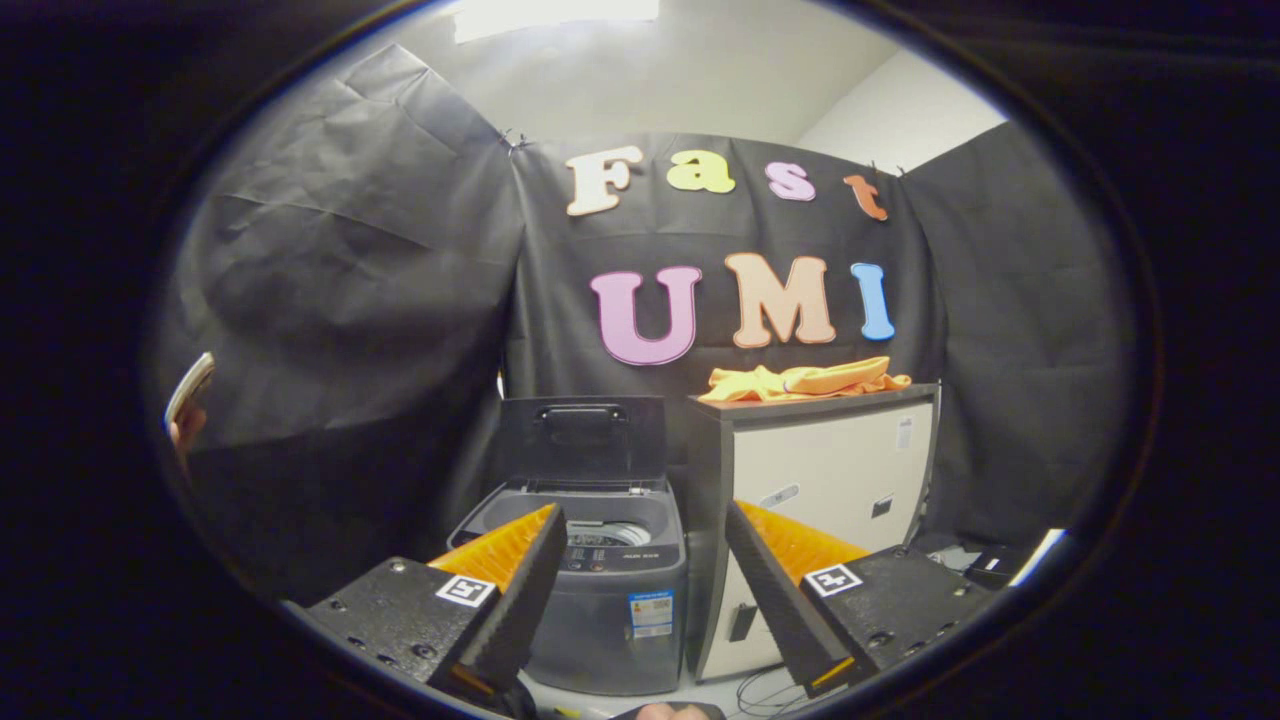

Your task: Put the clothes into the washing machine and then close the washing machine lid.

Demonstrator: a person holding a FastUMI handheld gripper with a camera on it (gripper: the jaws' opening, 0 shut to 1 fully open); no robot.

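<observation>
In the gripper view, the gripper (pixel 645 520) stood wide open, holding nothing. Beyond its fingers, the washing machine (pixel 600 590) sat at 12 o'clock, its lid (pixel 583 437) raised. The orange clothes (pixel 800 380) lay at 1 o'clock atop the white cabinet (pixel 830 470) just beside it

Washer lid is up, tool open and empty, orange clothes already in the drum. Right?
Not quite. The gripper view shows the orange clothes lying on top of the cabinet beside the washer, not in the drum. Lid is up; tool is open and empty.
</observation>
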